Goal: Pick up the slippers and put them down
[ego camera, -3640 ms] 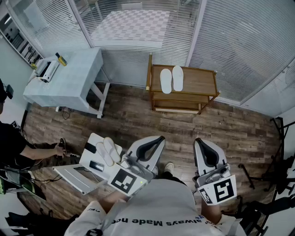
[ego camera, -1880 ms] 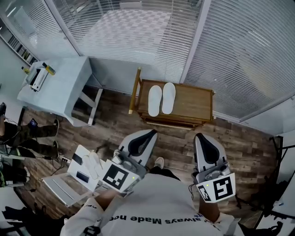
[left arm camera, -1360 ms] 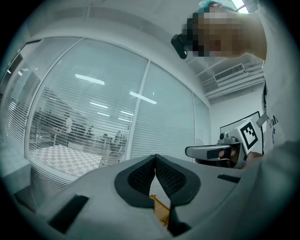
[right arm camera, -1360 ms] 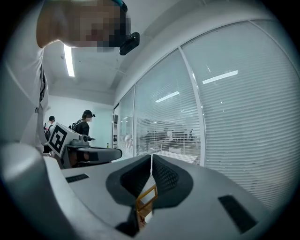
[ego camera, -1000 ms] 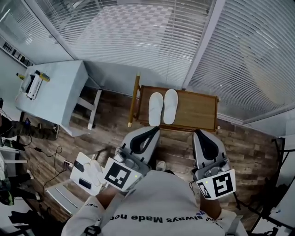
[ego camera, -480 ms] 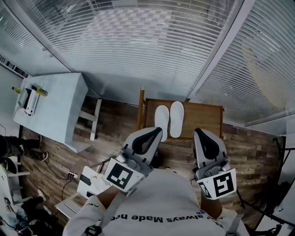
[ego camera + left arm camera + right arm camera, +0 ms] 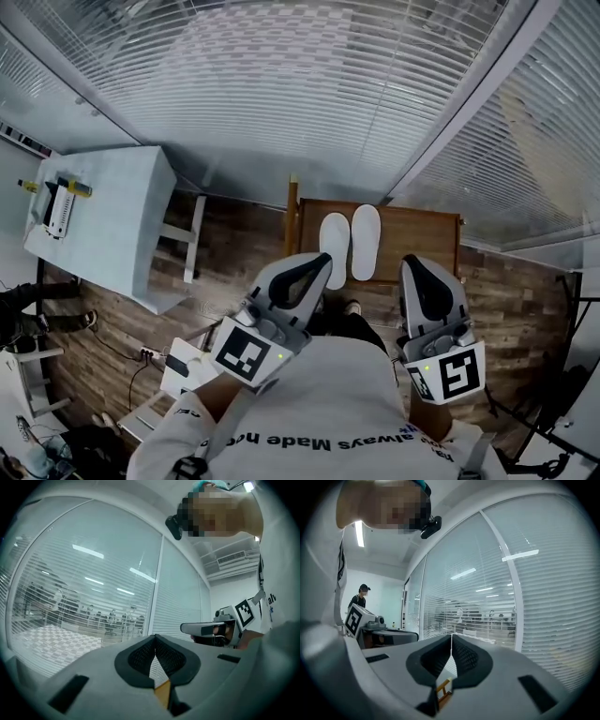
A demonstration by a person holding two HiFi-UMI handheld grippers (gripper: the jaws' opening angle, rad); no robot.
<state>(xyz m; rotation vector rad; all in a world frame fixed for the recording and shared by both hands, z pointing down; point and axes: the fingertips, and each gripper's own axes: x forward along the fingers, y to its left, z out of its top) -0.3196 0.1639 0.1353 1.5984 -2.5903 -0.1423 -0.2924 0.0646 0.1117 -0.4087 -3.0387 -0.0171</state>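
Observation:
Two white slippers (image 7: 349, 246) lie side by side on the top of a wooden rack (image 7: 422, 242) against the glass wall. My left gripper (image 7: 325, 258) is held level, and in the head view its tip overlaps the near end of the left slipper; whether it touches cannot be told. Its jaws meet, shut on nothing (image 7: 155, 639). My right gripper (image 7: 410, 262) hovers over the rack's near edge, right of the slippers, also shut and empty (image 7: 451, 637). Through each jaw gap only a sliver of the wooden rack (image 7: 161, 691) shows; the slippers are hidden in both gripper views.
Glass walls with blinds (image 7: 309, 103) stand behind the rack. A pale blue table (image 7: 103, 225) with a device (image 7: 58, 202) is at the left. A low white stand (image 7: 183, 370) sits behind my left arm. A person (image 7: 363, 595) stands far off.
The rack and slippers have come closer and now lie right under both gripper tips. The white stand has slipped back behind my left arm. Both grippers stayed shut.

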